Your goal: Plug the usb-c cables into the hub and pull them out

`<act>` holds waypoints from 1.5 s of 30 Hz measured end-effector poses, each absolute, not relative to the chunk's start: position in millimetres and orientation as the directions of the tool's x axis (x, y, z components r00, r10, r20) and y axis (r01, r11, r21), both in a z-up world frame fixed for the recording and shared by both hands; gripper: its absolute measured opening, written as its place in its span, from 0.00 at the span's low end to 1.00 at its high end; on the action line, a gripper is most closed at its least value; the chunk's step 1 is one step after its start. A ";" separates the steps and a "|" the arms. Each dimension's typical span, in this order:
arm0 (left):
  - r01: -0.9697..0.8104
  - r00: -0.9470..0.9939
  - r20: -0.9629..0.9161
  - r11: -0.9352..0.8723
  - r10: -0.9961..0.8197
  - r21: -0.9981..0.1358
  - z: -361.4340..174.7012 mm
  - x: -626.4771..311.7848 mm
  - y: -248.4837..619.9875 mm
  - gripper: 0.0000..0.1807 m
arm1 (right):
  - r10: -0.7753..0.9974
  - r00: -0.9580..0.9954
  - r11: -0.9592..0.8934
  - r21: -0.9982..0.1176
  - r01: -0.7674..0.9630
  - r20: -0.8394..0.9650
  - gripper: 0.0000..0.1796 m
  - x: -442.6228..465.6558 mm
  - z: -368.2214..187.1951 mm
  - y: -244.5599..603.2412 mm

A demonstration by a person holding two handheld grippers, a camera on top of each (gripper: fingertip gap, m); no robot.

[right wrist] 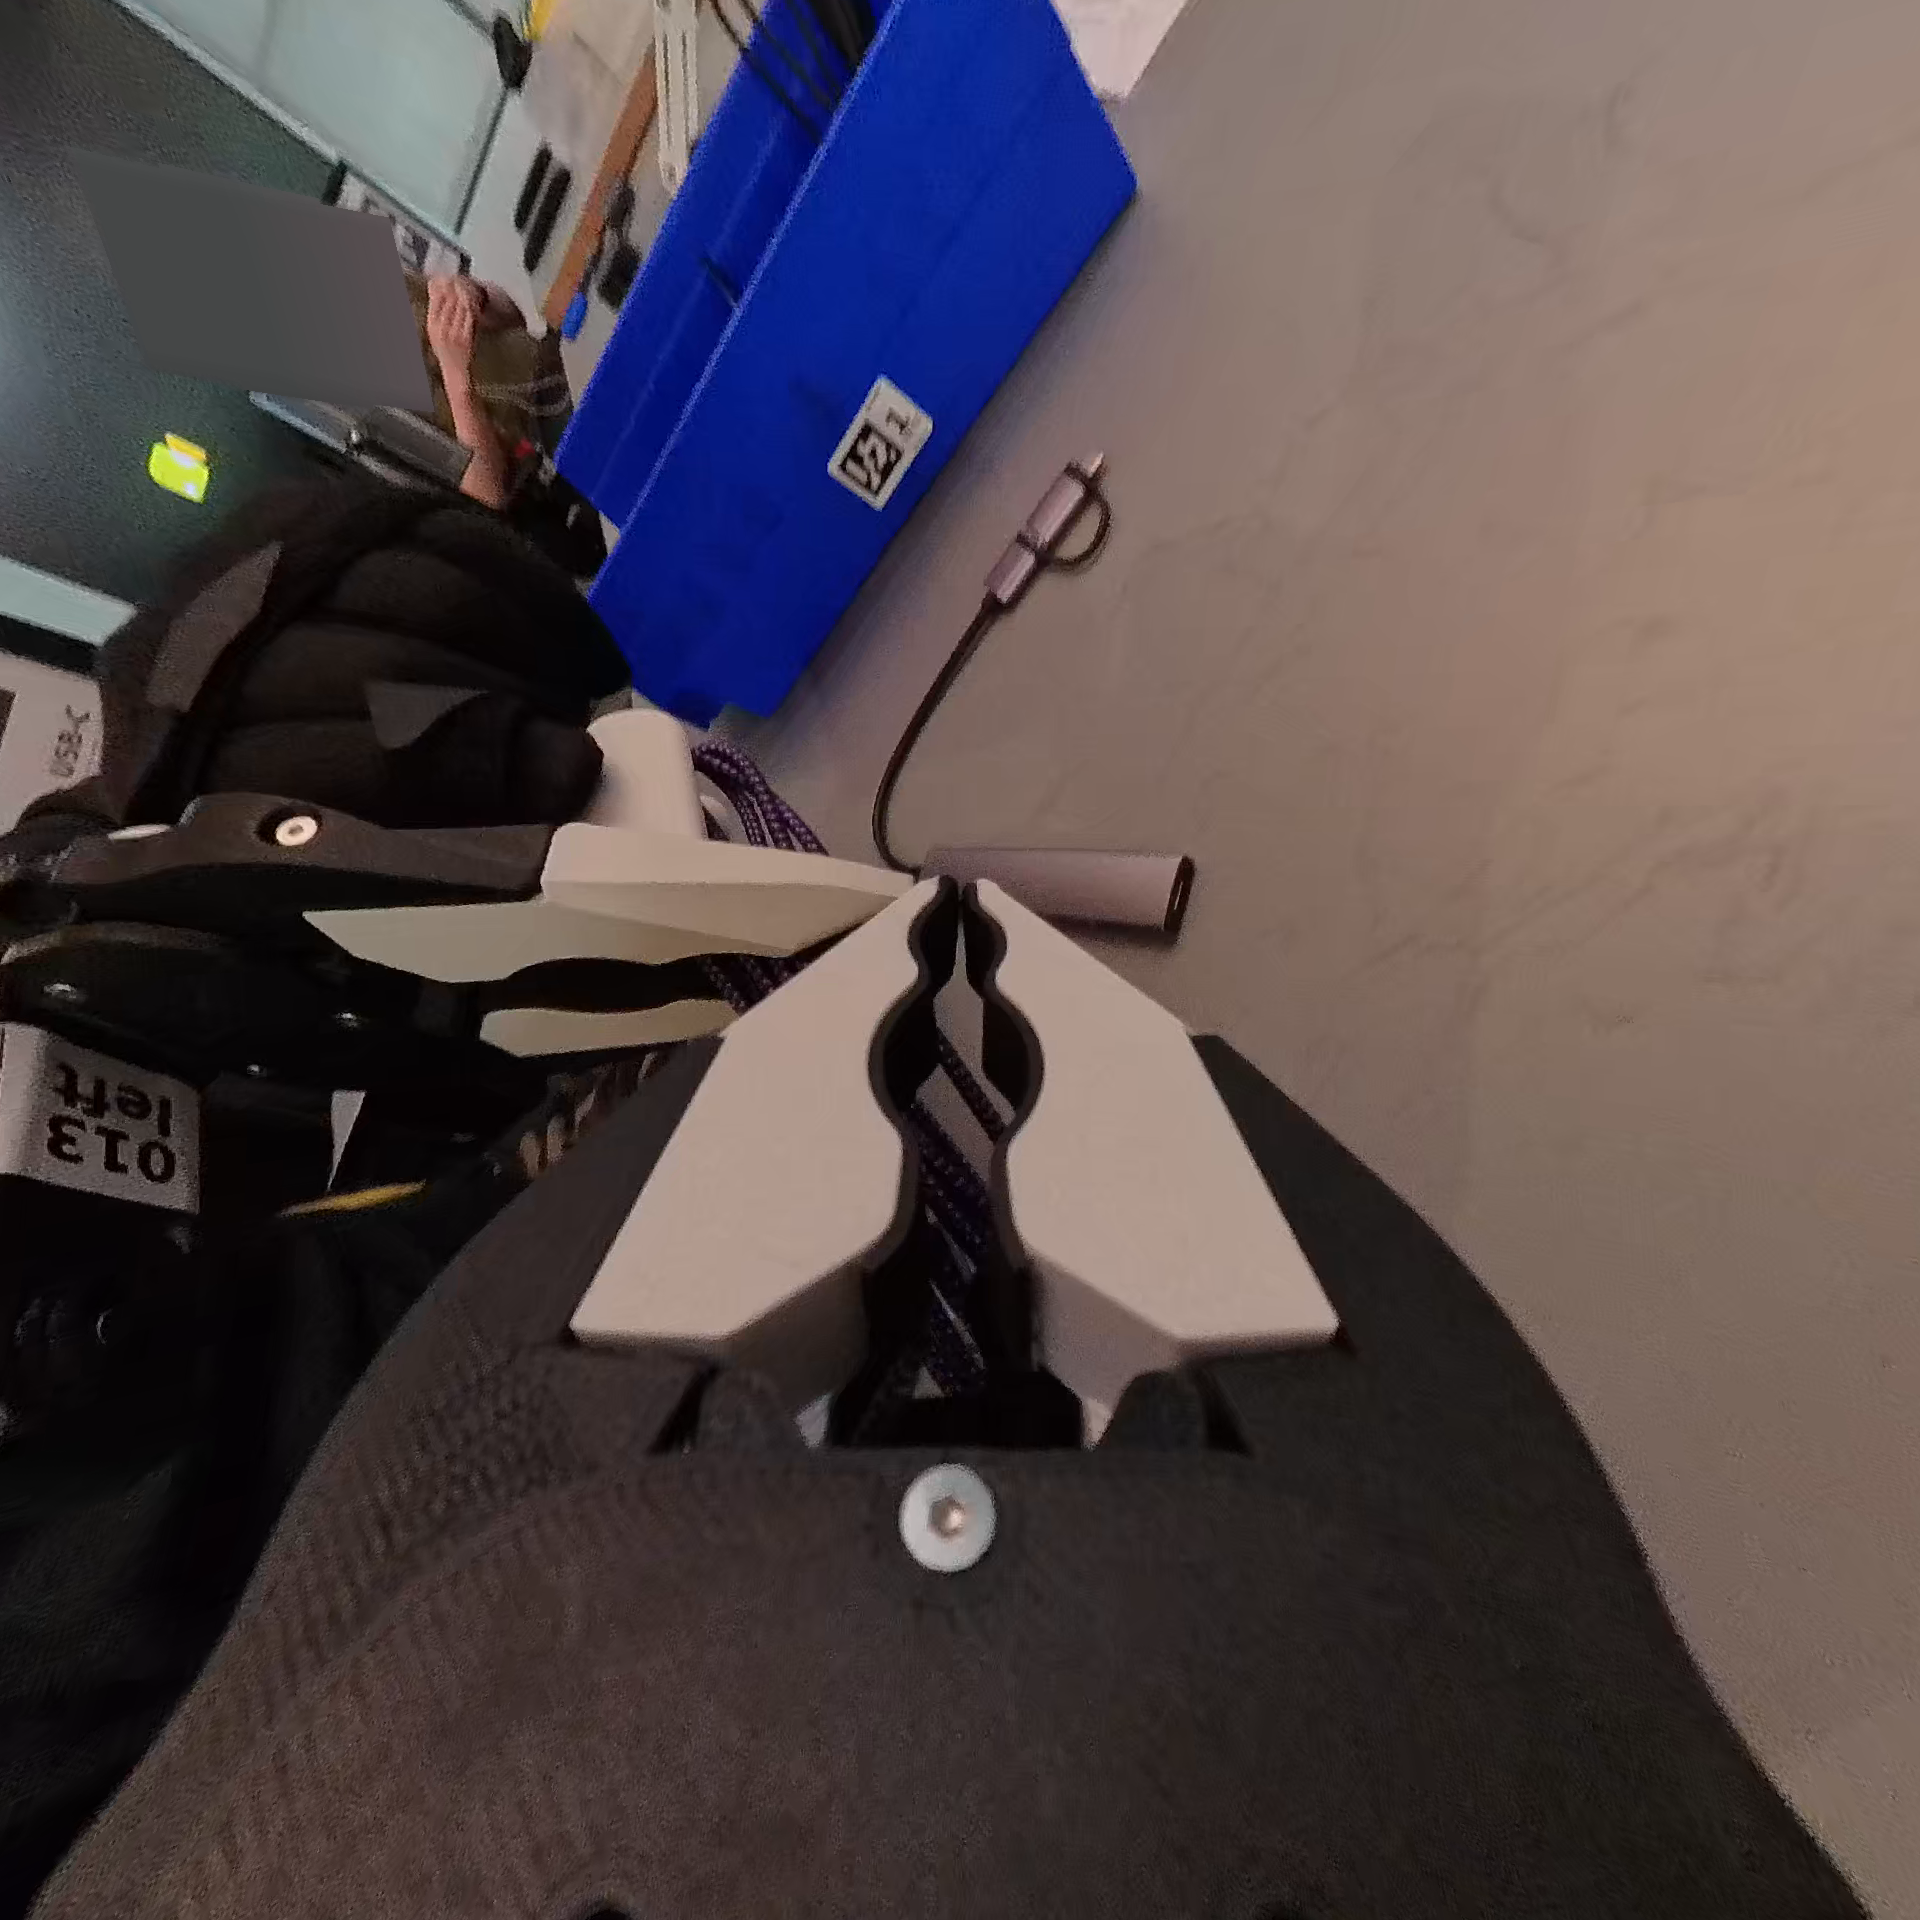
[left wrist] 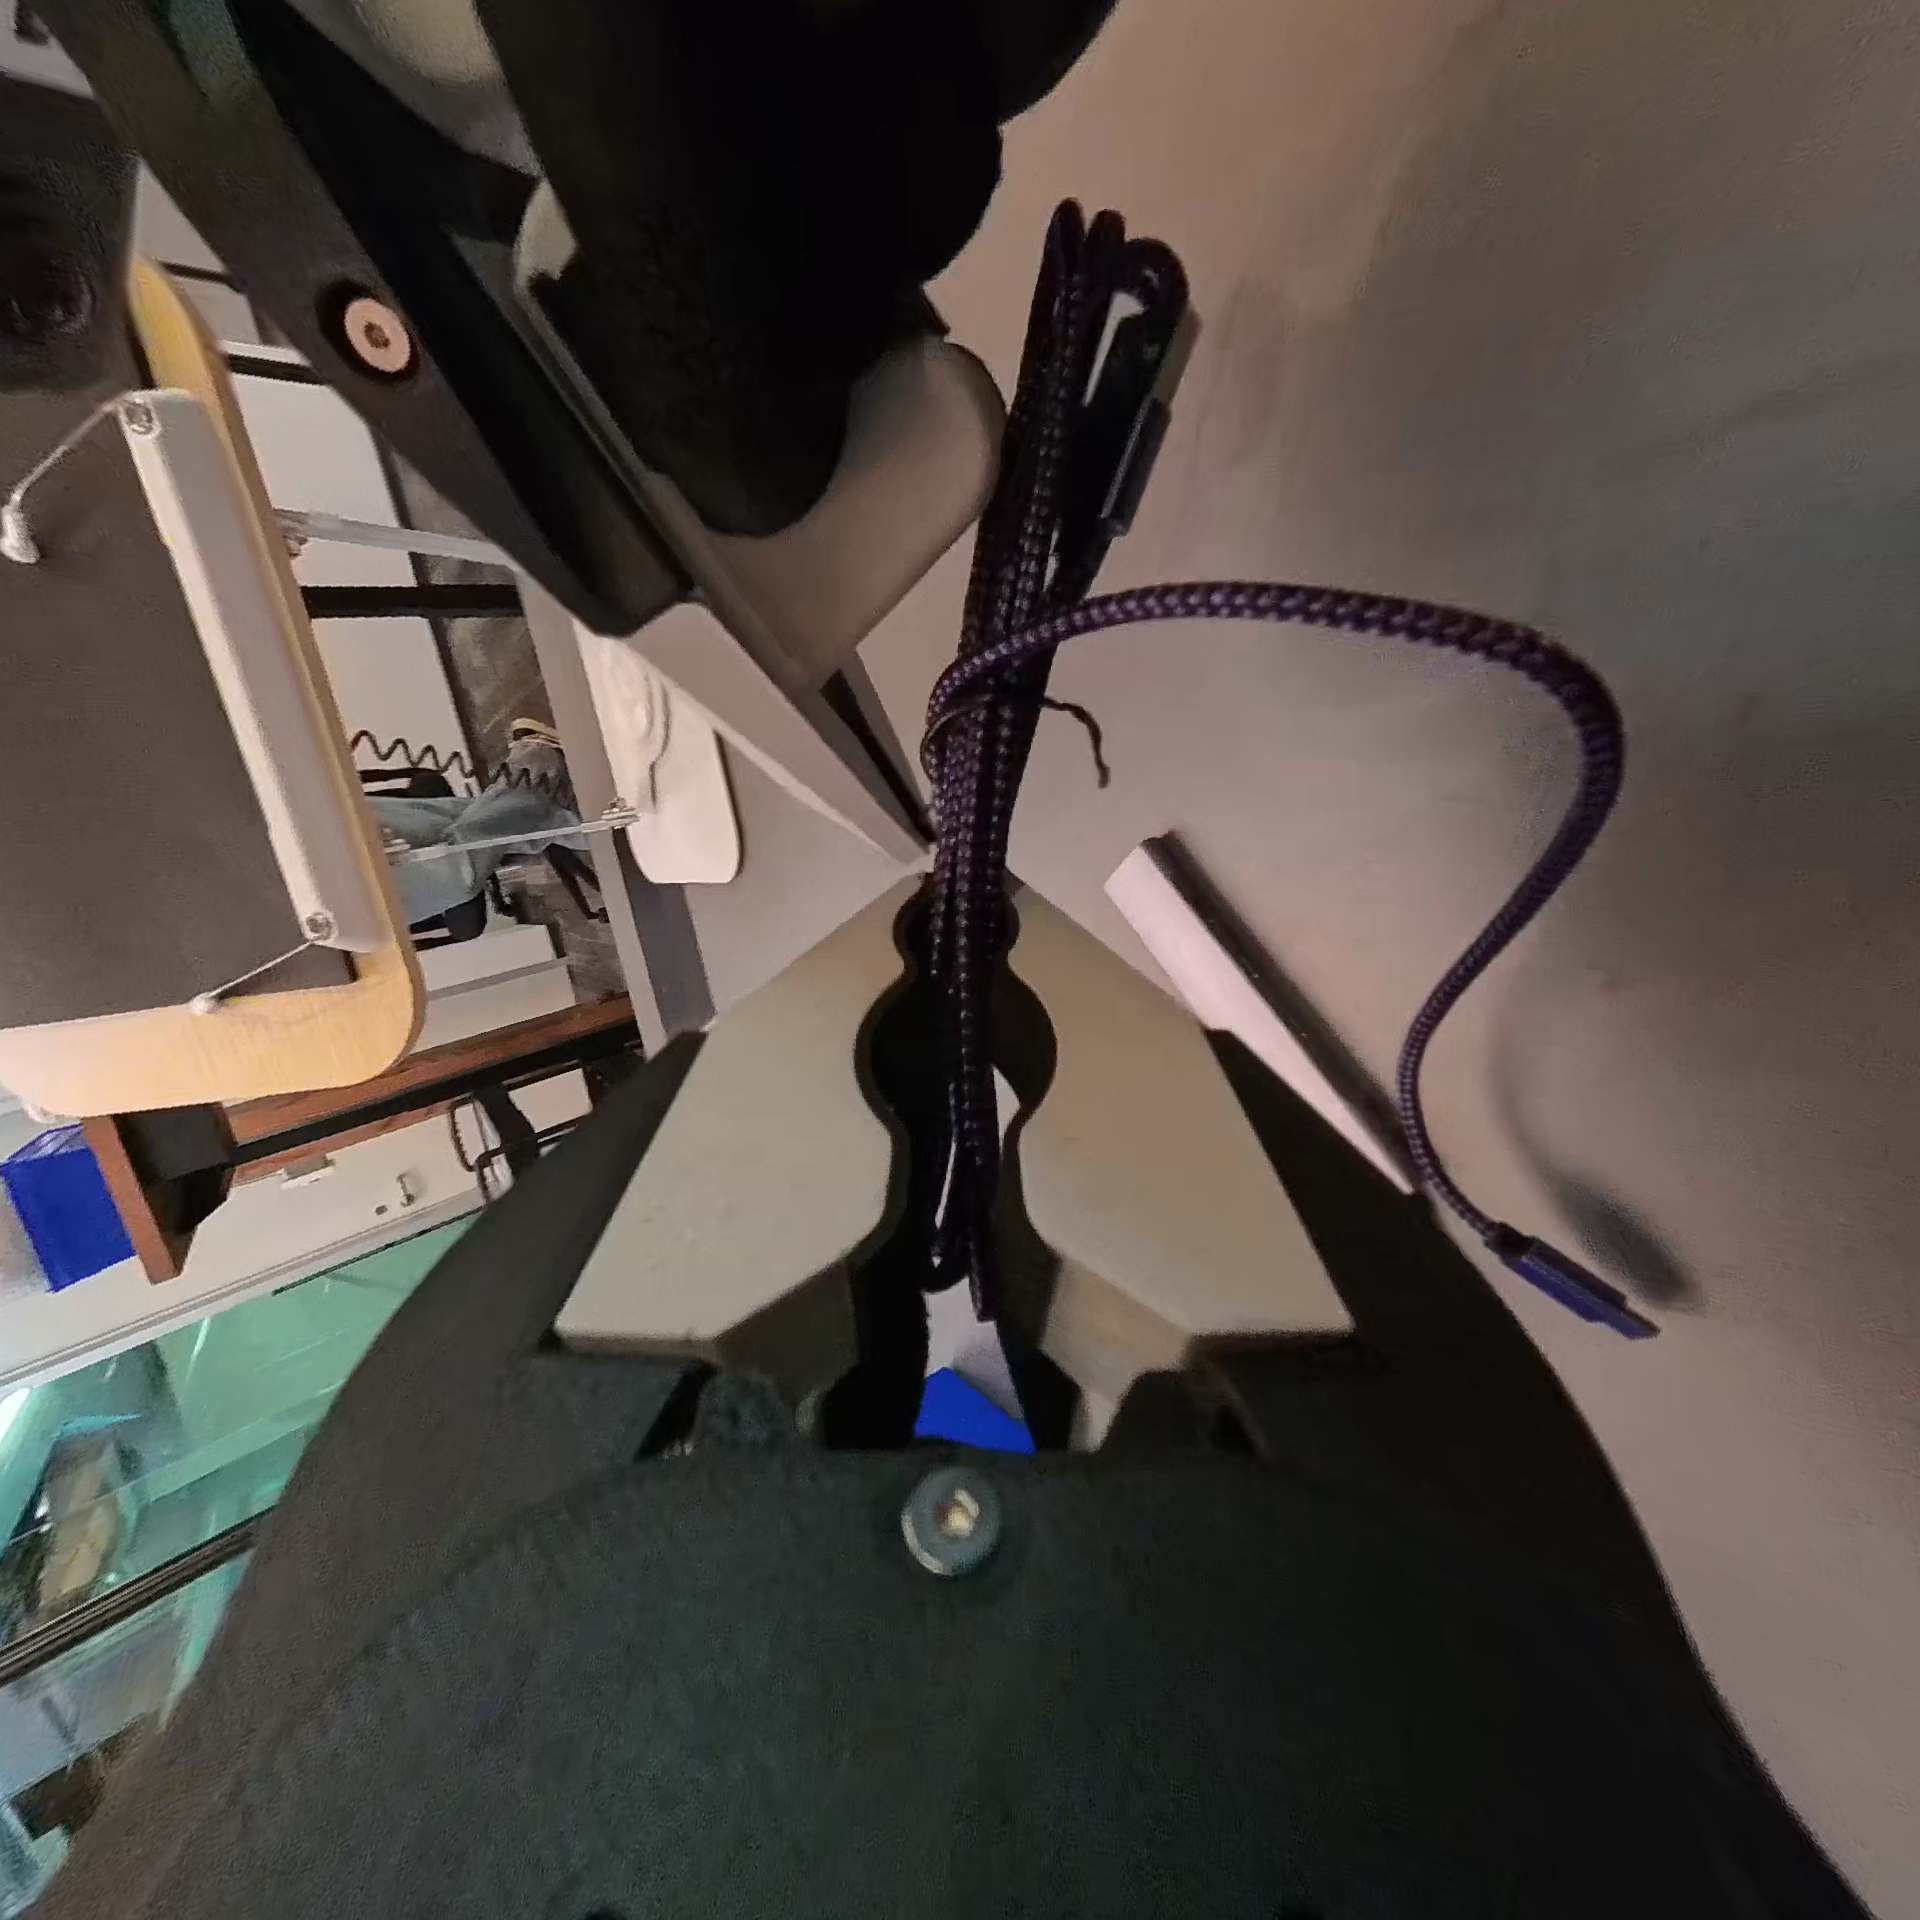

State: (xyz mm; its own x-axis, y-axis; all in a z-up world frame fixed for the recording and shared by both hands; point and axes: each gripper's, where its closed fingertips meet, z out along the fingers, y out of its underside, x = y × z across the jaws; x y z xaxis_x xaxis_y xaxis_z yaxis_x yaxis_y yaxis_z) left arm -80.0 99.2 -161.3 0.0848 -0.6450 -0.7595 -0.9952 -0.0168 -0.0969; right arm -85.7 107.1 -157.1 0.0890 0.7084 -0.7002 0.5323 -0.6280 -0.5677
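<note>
Tongs on the left are pinched tight on a bundle of purple braided cable. One loose end of the cable bends out to the side, and its plug hangs over the grey table. The other plug sits at the far end of the bundle. The right tongs have their tips pressed together, and their tips meet the left tongs right at the cable. I cannot tell if the right tongs are holding anything. Just past the tips, the grey hub lies flat on the table. Its thin black cord curls away to a small plug. A blue bin stands near it
</note>
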 end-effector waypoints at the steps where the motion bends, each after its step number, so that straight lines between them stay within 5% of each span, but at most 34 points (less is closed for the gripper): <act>1: -0.994 0.094 -0.750 -0.016 -0.655 -0.110 -162.8 -78.7 97.9 0.02 | 0.699 0.086 -0.626 -0.550 0.553 -0.710 0.00 -84.9 -160.4 104.2; 17: -0.978 0.158 -0.642 -0.030 -0.750 -0.205 -177.0 -69.3 88.7 0.02 | 0.626 0.093 -0.663 -0.466 0.586 -0.774 0.21 -75.5 -169.7 111.2; 24: -0.962 0.217 -0.568 -0.074 -0.794 -0.264 -174.1 -73.8 85.3 0.02 | 0.730 -0.008 -0.618 -0.665 0.419 -0.683 0.28 -55.6 -125.2 133.2; 29: -0.941 0.279 -0.535 -0.114 -0.798 -0.320 -158.1 -81.9 88.3 0.02 | 0.837 0.056 -0.540 -0.803 0.251 -0.545 0.25 -19.4 -107.4 155.2; 34: -0.919 0.333 -0.516 -0.149 -0.789 -0.365 -140.9 -87.2 91.2 0.02 | 0.849 0.087 -0.527 -0.823 0.210 -0.522 0.19 1.2 -127.1 151.9; 45: -0.874 0.418 -0.459 -0.209 -0.784 -0.439 -115.8 -89.0 95.6 0.01 | 0.855 -0.085 -0.508 -0.859 0.064 -0.512 0.28 -18.8 -131.2 116.7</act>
